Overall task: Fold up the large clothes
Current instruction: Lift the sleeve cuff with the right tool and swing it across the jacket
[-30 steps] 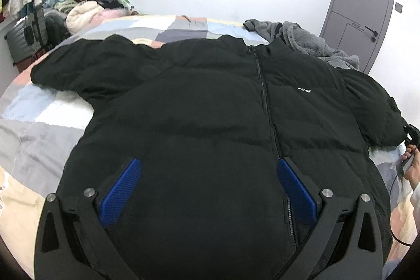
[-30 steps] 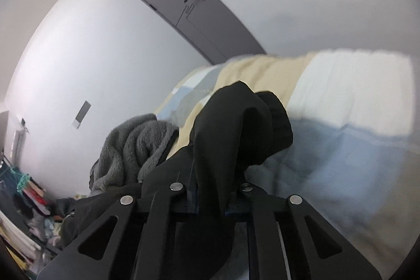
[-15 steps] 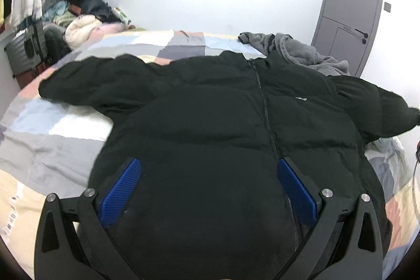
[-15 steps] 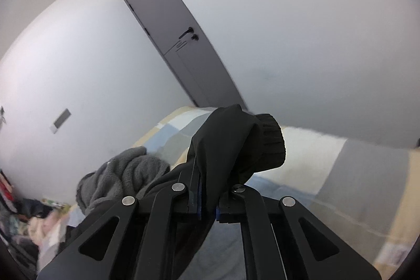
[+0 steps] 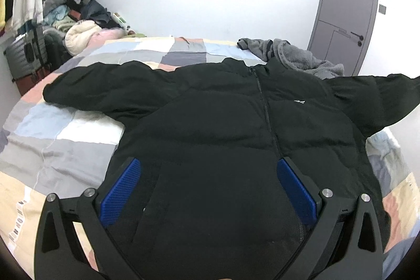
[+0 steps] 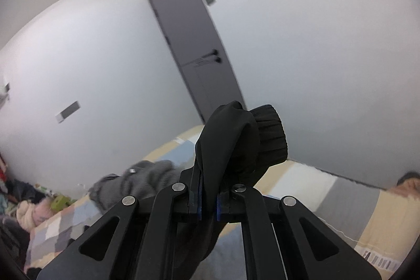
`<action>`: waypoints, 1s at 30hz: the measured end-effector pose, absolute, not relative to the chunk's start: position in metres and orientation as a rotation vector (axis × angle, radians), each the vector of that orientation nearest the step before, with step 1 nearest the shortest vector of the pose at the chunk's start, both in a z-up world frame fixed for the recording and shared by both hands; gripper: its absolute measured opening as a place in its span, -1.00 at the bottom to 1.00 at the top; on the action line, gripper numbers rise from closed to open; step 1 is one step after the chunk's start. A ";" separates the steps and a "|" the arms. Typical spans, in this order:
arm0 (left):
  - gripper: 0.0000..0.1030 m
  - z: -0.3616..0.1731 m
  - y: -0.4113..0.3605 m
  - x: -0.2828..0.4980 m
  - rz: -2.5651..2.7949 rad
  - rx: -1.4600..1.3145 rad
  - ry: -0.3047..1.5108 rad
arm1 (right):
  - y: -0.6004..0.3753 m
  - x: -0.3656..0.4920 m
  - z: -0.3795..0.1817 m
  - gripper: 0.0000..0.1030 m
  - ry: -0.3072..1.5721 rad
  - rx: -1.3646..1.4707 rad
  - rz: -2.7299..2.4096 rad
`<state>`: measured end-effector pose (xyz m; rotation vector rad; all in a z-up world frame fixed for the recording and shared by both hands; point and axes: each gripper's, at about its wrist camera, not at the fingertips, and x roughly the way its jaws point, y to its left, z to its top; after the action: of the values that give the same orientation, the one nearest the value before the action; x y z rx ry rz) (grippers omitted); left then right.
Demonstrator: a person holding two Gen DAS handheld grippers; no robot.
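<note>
Lifted higher than a second ago, our right gripper (image 6: 208, 204) stays clamped on the black jacket's sleeve (image 6: 231, 138), its ribbed cuff (image 6: 271, 134) at frame centre. Our left gripper (image 5: 207, 190) hangs wide open, holding nothing, over the black jacket (image 5: 236, 127) spread mid-frame on the patchwork bed (image 5: 65, 138).
</note>
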<state>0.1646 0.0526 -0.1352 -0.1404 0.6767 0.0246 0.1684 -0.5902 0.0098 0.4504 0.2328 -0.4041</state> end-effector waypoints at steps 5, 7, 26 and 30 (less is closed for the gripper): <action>1.00 -0.134 0.052 0.156 0.031 -0.091 0.657 | -0.521 0.166 0.069 -0.94 0.214 0.271 -0.348; 1.00 -0.132 0.052 0.155 0.026 -0.080 0.645 | -0.495 0.167 0.083 -0.94 0.212 0.204 -0.337; 1.00 -0.116 0.079 0.159 0.039 -0.048 0.577 | -0.189 0.230 0.094 -0.89 0.197 -0.051 0.105; 1.00 -0.123 0.097 0.166 0.084 -0.040 0.600 | -0.123 0.248 0.076 -0.85 0.230 -0.100 0.207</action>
<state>0.1656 0.0975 -0.1228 -0.0402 0.6000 0.0842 0.2479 -0.1227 0.0758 -0.1004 0.2305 0.2065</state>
